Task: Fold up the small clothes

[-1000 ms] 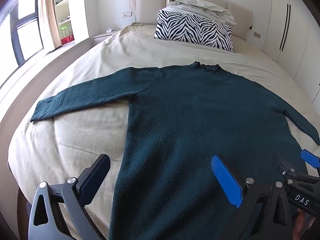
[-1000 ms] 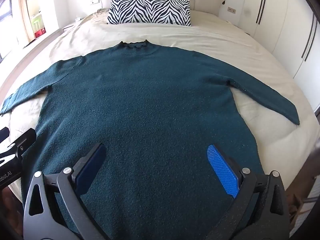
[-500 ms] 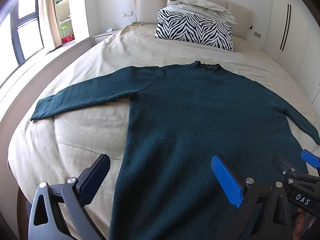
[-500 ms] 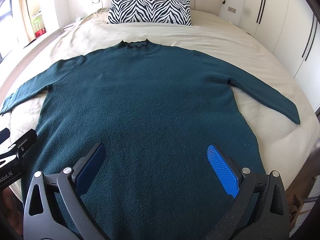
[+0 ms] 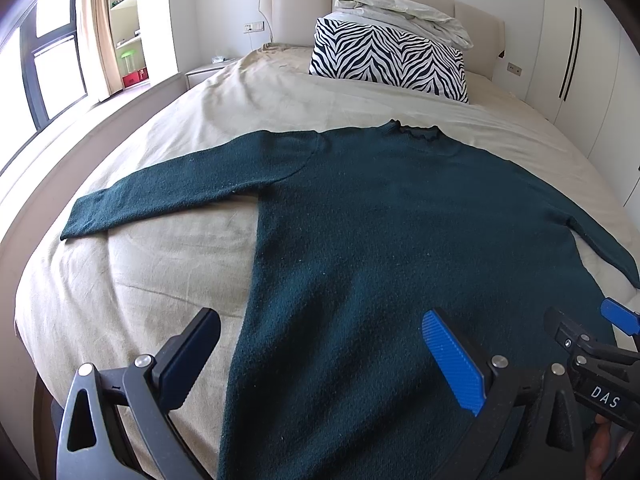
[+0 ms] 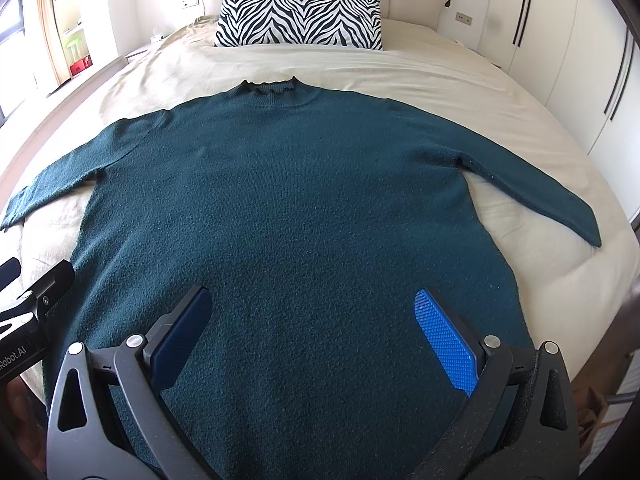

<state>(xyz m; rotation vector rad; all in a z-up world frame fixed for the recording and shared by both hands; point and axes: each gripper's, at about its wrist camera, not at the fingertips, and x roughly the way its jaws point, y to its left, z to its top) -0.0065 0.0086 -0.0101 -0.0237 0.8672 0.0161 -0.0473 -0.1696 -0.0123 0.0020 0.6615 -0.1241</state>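
On the bed (image 5: 168, 264) the dark green sweater (image 6: 280, 220) is spread flat, sleeves out. The left gripper (image 5: 320, 354) and right gripper (image 6: 314, 338) are held above its hem, fingers wide apart, nothing gripped. If only one knit layer is pinched, a skewed fold may result.

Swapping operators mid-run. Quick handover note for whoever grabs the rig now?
Left gripper: open, empty, hovering over the near left edge of the sweater.
Right gripper: open, empty, hovering over the sweater's lower middle.
Sweater: dark green, spread flat on the bed, collar toward the zebra pillow, left sleeve and right sleeve stretched outward.
Done: sweater laid out flat; no fold made yet.
Left: all the folding. Probably bring each sleeve in over the body, then fold the body up.
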